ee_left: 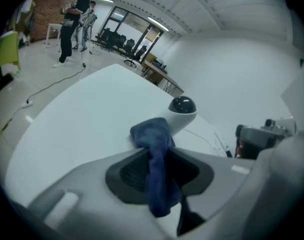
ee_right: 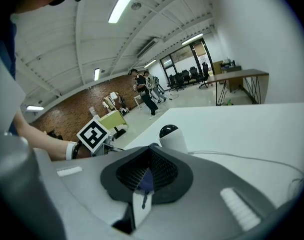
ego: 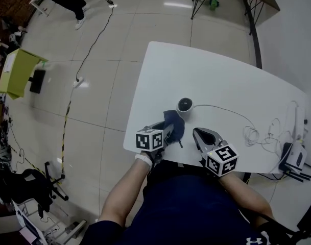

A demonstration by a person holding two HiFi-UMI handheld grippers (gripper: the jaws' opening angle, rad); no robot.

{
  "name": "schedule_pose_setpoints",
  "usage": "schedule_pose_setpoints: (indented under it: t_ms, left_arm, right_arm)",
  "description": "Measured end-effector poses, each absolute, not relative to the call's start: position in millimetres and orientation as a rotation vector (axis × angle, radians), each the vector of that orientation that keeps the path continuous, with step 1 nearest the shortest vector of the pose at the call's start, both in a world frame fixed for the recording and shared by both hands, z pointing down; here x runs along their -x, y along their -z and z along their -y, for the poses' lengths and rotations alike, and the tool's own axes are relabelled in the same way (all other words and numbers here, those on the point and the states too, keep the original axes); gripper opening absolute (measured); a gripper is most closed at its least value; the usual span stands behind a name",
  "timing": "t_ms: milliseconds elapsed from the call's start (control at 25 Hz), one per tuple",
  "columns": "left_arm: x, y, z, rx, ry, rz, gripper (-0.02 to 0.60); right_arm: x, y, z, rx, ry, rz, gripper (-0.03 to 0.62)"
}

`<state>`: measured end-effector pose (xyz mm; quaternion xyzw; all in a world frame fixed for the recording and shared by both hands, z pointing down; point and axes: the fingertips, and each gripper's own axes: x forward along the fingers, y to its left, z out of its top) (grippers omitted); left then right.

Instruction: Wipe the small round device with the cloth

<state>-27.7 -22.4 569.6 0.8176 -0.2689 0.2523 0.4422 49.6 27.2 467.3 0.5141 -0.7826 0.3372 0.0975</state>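
Your left tongs (ego: 170, 129) are clamped on the cloth (ego: 174, 122), so the pickup is done. The wiping itself, as I judge it, is barely begun or not yet begun. The cloth's bunched front end sits just beside the small round device (ego: 185, 105), on its near side. No view settles whether fabric touches the shell. The device stands upright on the tabletop (ego: 221, 75), near the front edge, with its thin white cable (ego: 221, 107) trailing off to your right.

Your right tongs (ego: 201, 135) are closed together with nothing gripped. They hover over the tabletop's front edge, near the device but apart from it.

The cloth is dark blue, soft and nappy. In the left gripper view it hangs in a limp fold between the ribbed black pads (ee_left: 129, 171) and spills out the front in a loose wad. The device is a smooth white rounded body topped by a glossy black dome that catches the ceiling lights. It looks like hard plastic, so it may slide under a sideways wipe unless you steady it. The tabletop is plain matte white with rounded corners.
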Motion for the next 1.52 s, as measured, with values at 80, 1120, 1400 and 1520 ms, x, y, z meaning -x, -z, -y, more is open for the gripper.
schedule_pose_setpoints:
  t_ms: [80, 1120, 1400, 1520]
  left_arm:
    - [21, -559, 20, -2.034, -0.504, 0.629, 0.112]
    - [-5, -414, 8, -1.746, 0.497, 0.077, 0.141]
    - [13, -437, 32, -1.989, 0.256, 0.387, 0.146]
    - [5, -439, 37, -2.234, 0.043, 0.488, 0.123]
  right_arm:
    - [-45, -474, -25, -1.453, -1.174, 2.358, 0.014]
    - [-36, -436, -9, -1.050, -2.139, 2.800, 0.120]
    - [-62, -444, 9, -1.439, -1.577, 2.662, 0.114]
    - [-70, -441, 21, -1.512, -1.237, 2.611, 0.114]
